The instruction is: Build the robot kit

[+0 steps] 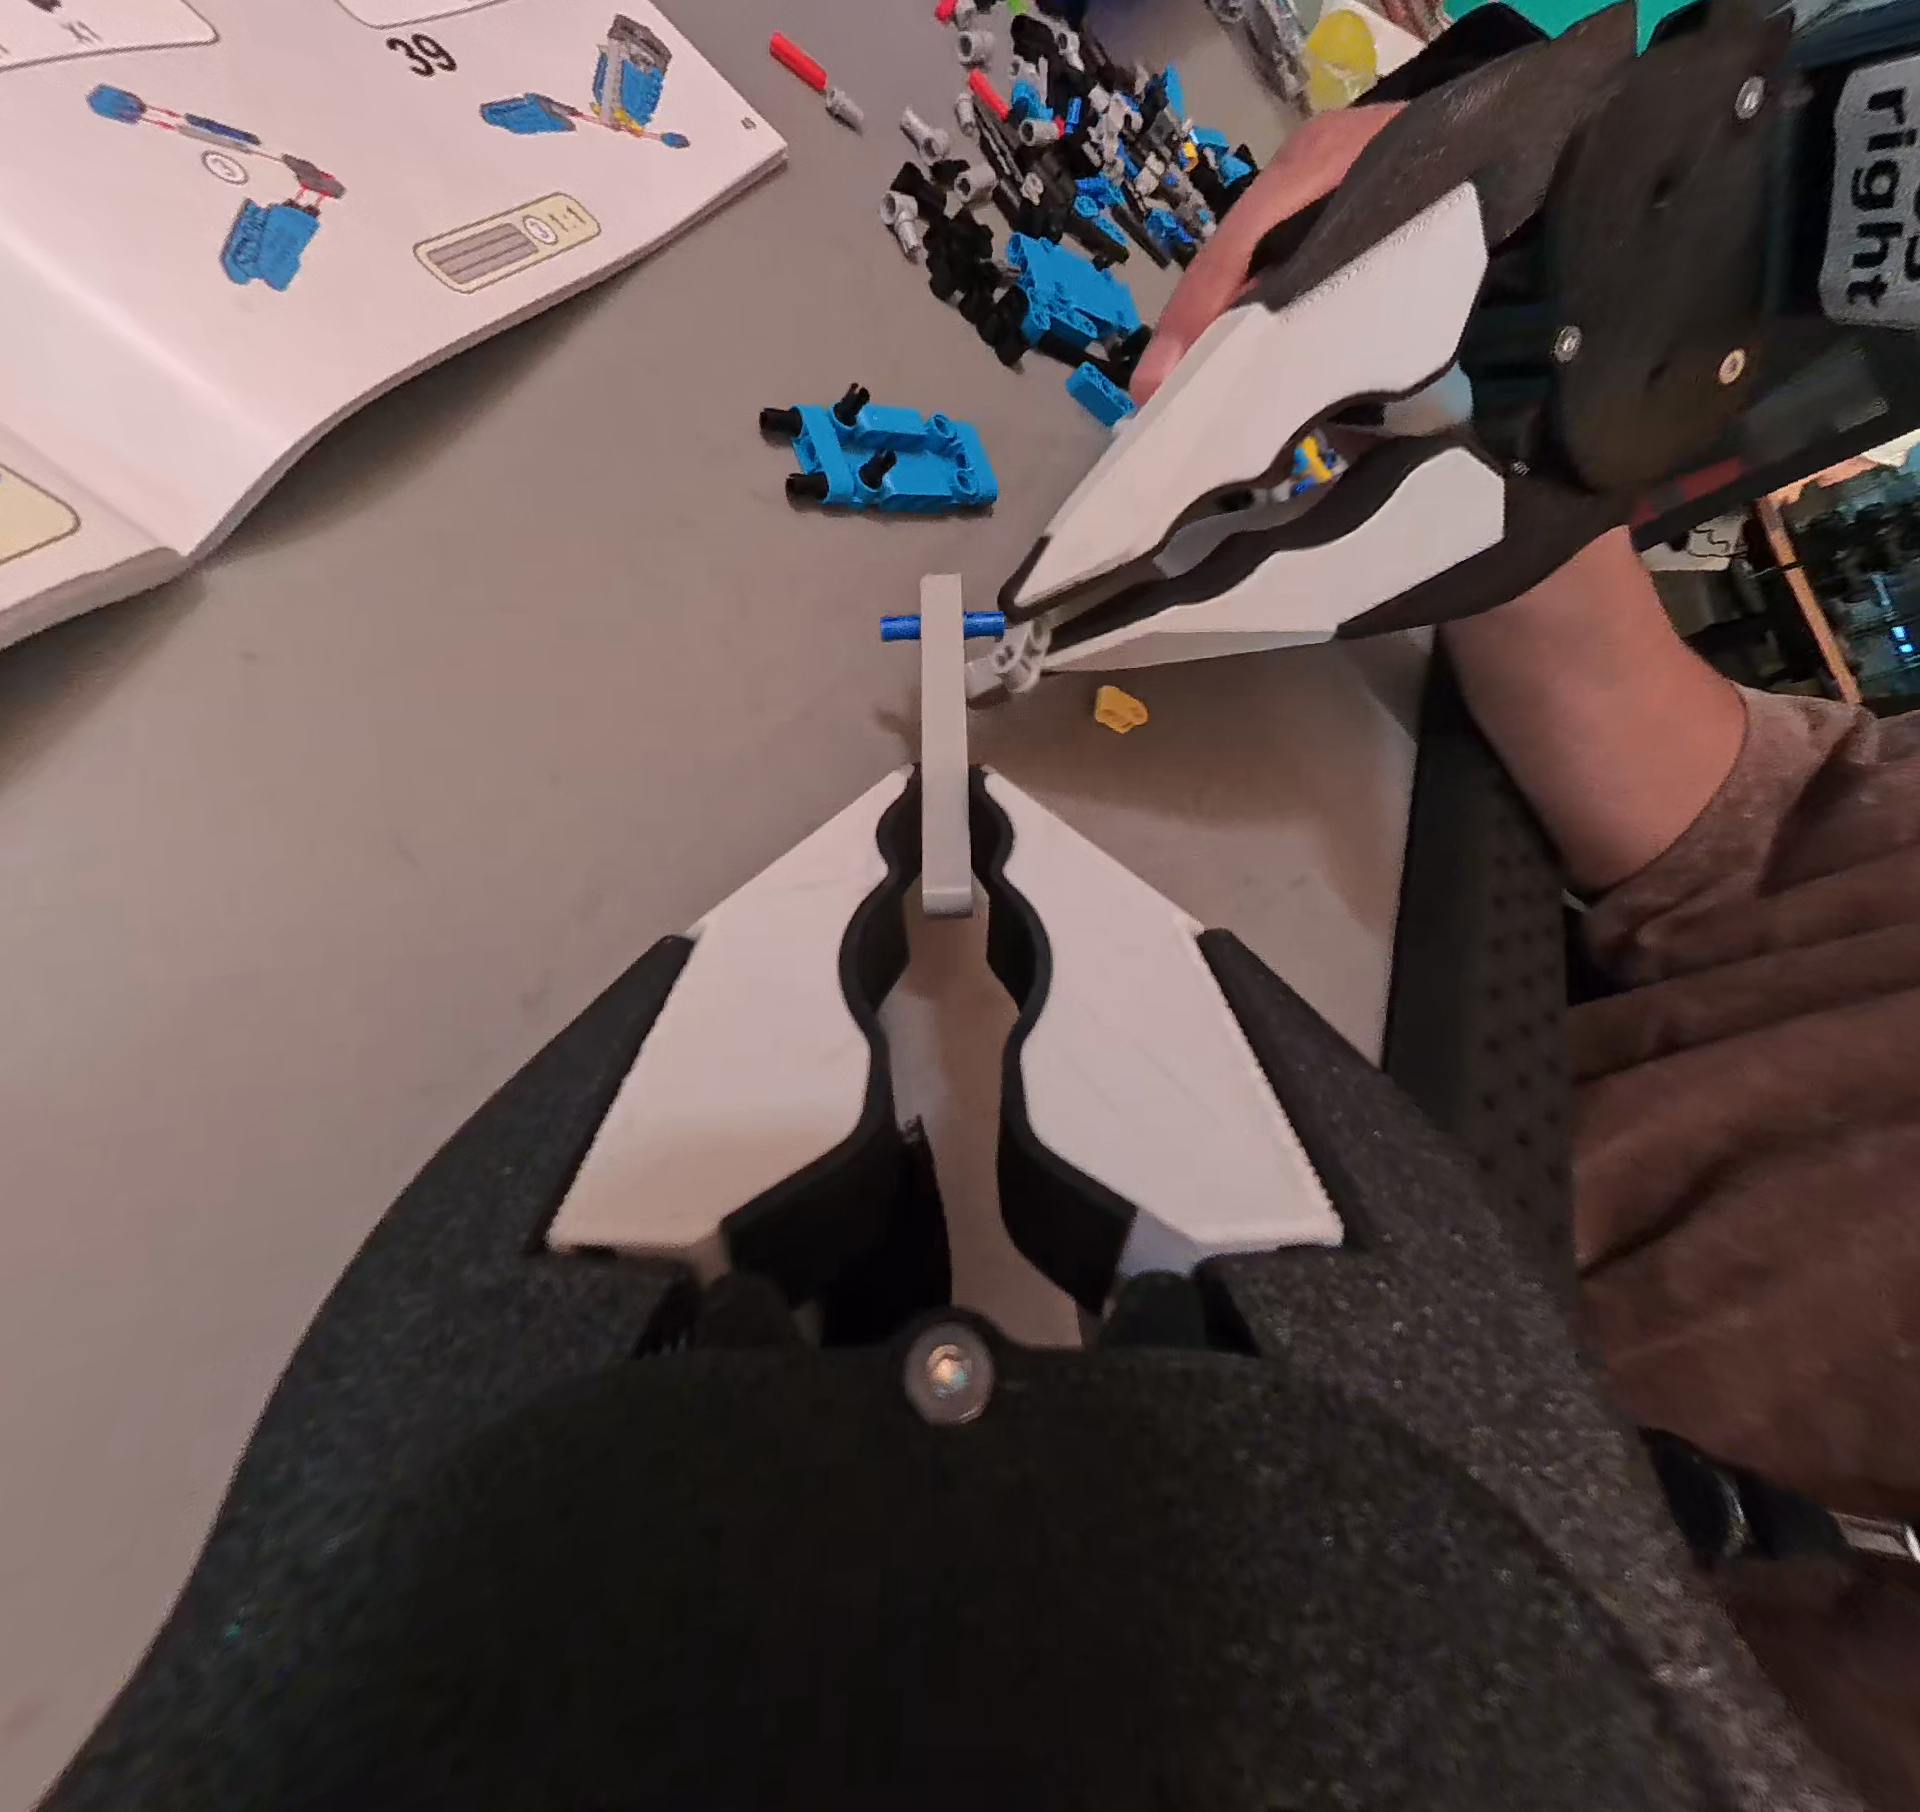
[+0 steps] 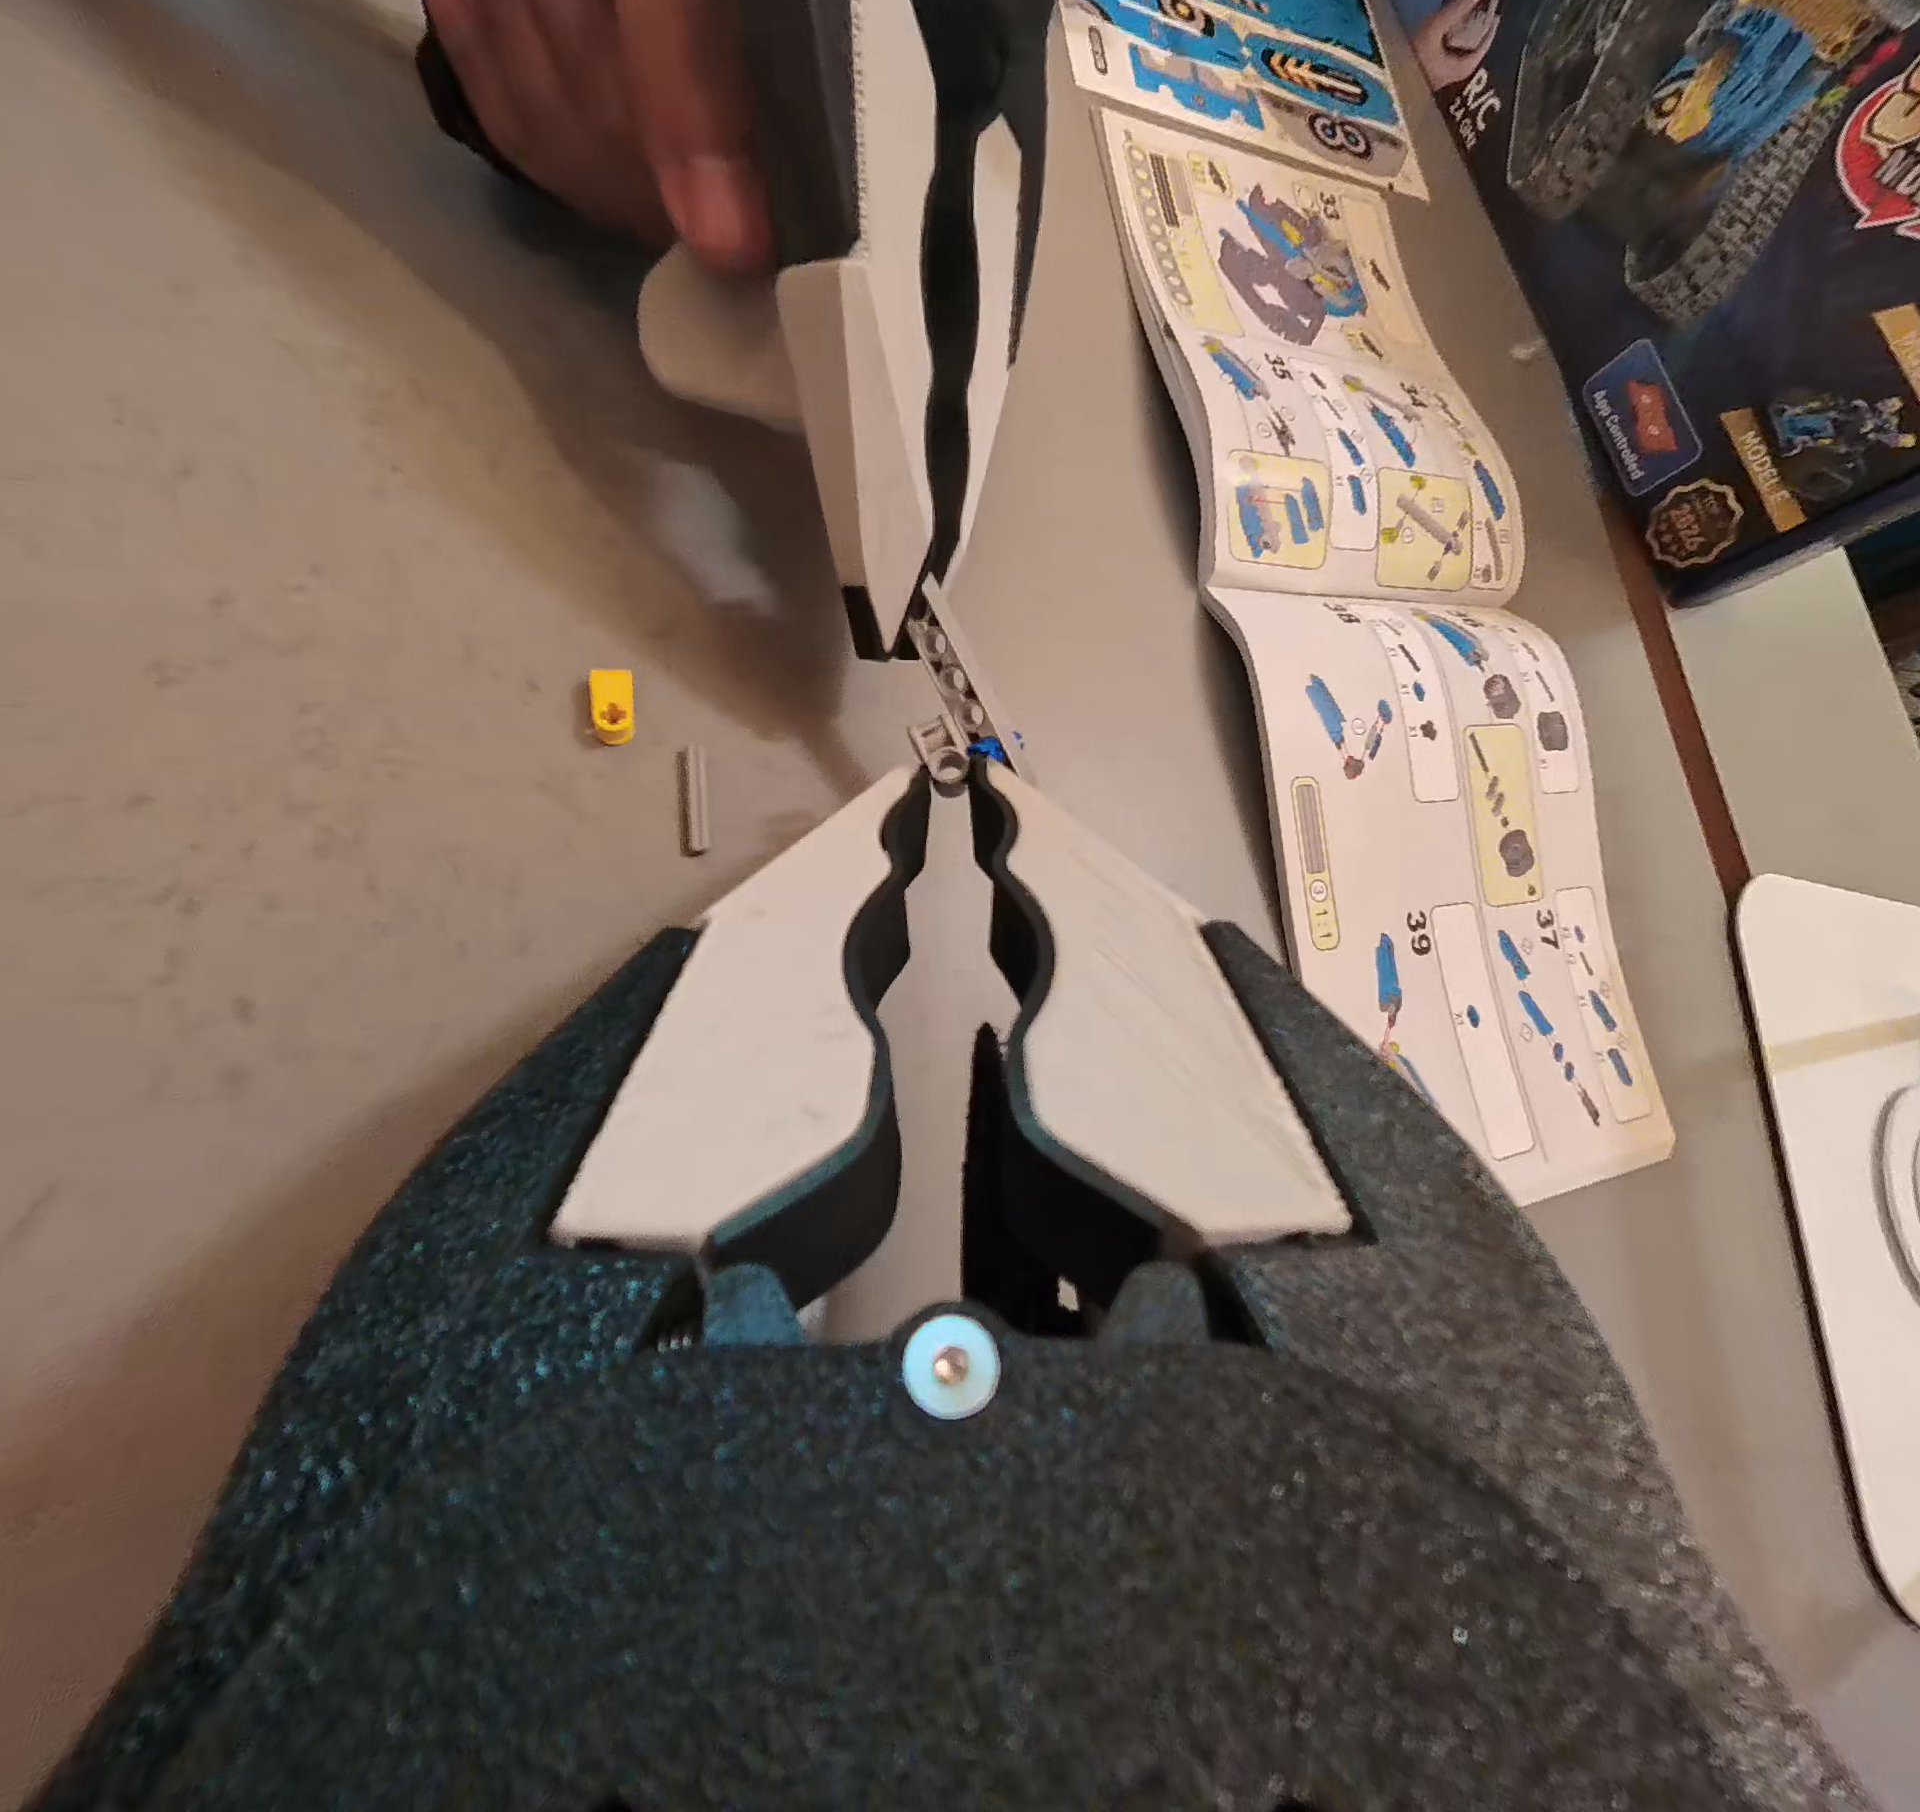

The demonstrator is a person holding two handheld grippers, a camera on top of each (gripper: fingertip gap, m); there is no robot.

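We clamp the left gripper point(image 1: 943, 775) on the lower end of a long grey beam point(image 1: 943, 723), which stands upright above the grey table point(image 1: 520, 827), a blue axle point(image 1: 940, 626) through a hole near its top. The right gripper point(image 1: 1023, 635) comes in from the right, pinched on a small grey connector point(image 1: 1006, 666) that touches the beam just beside the axle. To do this well, as we judge it, we hold the beam steady and keep the connector square to it, pushing along the axle's line.

Going left to right around us: the open instruction booklet point(image 1: 364, 204) lies at far left, then a blue frame part with black pins point(image 1: 883, 453) near the middle, a heap of loose black, blue and grey parts point(image 1: 1060, 173) behind it, and 1 yellow piece point(image 1: 1120, 708) just right of the beam. In the right wrist view a short grey axle point(image 2: 694, 799) lies near that yellow piece, and a printed box point(image 2: 1714, 204) sits at far right. Nothing stands between the 2 grippers.
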